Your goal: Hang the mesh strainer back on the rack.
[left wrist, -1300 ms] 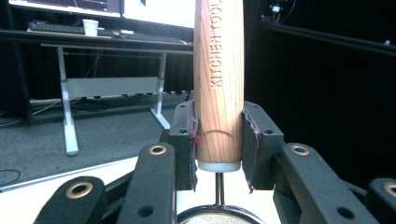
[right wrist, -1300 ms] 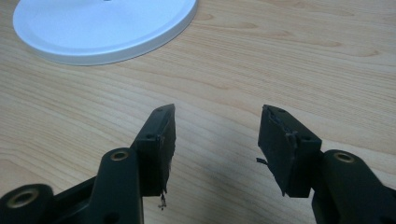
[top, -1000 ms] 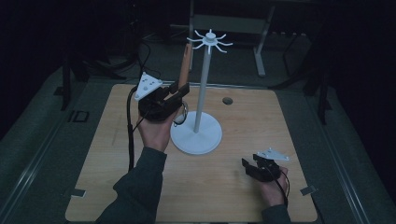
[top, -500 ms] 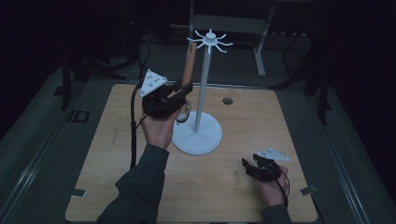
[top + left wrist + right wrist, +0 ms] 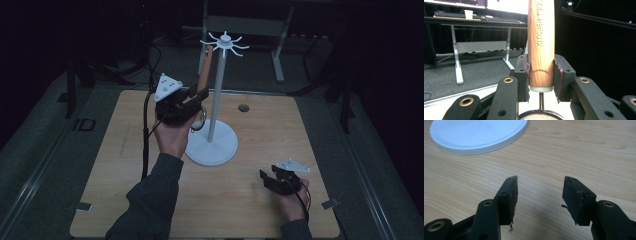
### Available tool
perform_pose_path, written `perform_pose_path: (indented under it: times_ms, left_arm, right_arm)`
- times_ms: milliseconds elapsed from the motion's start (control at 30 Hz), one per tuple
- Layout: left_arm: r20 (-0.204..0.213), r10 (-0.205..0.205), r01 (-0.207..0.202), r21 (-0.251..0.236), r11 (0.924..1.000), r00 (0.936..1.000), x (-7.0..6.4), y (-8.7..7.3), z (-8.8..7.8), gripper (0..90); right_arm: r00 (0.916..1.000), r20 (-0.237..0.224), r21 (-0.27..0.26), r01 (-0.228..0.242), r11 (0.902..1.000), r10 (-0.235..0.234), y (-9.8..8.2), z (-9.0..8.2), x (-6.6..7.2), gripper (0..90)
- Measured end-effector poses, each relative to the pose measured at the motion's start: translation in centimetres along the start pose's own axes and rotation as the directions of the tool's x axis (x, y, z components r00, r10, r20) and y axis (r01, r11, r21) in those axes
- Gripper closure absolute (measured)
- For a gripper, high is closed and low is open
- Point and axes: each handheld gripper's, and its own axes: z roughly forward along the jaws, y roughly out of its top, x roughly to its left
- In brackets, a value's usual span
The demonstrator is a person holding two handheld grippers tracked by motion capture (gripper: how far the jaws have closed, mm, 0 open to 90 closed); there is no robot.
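High view: left tongs (image 5: 196,97) clamp round wooden strainer handle (image 5: 204,75) beside white hook stand (image 5: 218,100) on pale wooden counter (image 5: 125,165). Left gripper view: handle upright, engraved "KITCHEN TOOL". Right gripper view: right tongs (image 5: 539,195) released, bare above counter.
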Motion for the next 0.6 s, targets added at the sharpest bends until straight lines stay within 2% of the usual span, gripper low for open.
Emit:
perform_pose_path:
  times_ms: [600]
  left_arm:
    - [-0.007, 0.019, -0.019, 0.014, 0.9997, 0.9998, 0.0, 0.1, 1.3, 68.8]
  right_arm:
    - [1.0, -0.002, 0.002, 0.003, 1.0, -0.003, 0.0, 0.0, 0.0, 45.6]
